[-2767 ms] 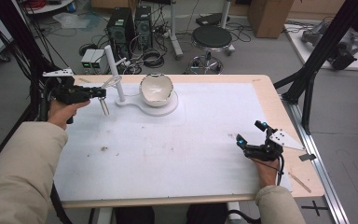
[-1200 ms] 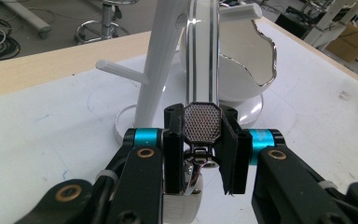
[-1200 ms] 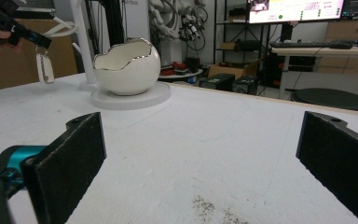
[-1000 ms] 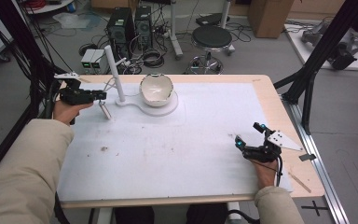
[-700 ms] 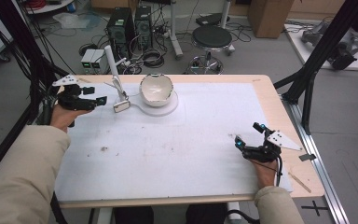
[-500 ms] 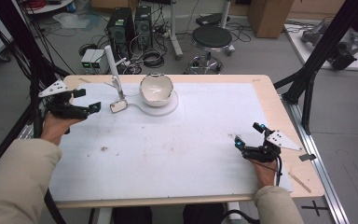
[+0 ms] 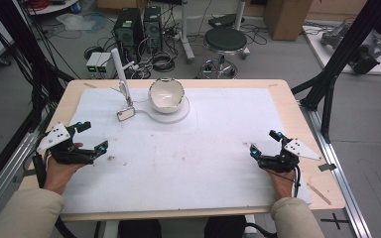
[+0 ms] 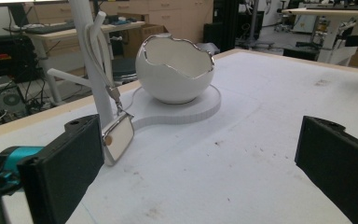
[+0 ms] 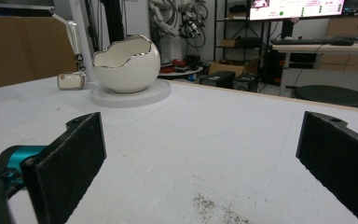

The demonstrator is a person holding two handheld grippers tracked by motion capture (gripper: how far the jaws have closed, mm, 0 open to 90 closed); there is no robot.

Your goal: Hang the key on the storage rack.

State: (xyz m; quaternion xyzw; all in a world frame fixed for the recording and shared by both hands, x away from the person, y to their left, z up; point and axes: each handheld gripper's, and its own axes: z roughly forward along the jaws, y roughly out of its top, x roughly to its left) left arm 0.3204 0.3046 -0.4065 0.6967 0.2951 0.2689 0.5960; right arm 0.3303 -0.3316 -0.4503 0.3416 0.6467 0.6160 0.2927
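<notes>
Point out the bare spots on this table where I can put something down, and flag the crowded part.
The white mat lies bare between the left tongs and the right tongs, both open and holding nothing. The far right stretch beyond the egg-shaped bowl is also free. The far left is crowded: the bowl on its round base, the white stand and the small tag hanging from it.

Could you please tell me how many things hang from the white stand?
1: a small silver-framed rectangular tag hangs by a white cord from the white stand, left of the white egg-shaped bowl.
</notes>
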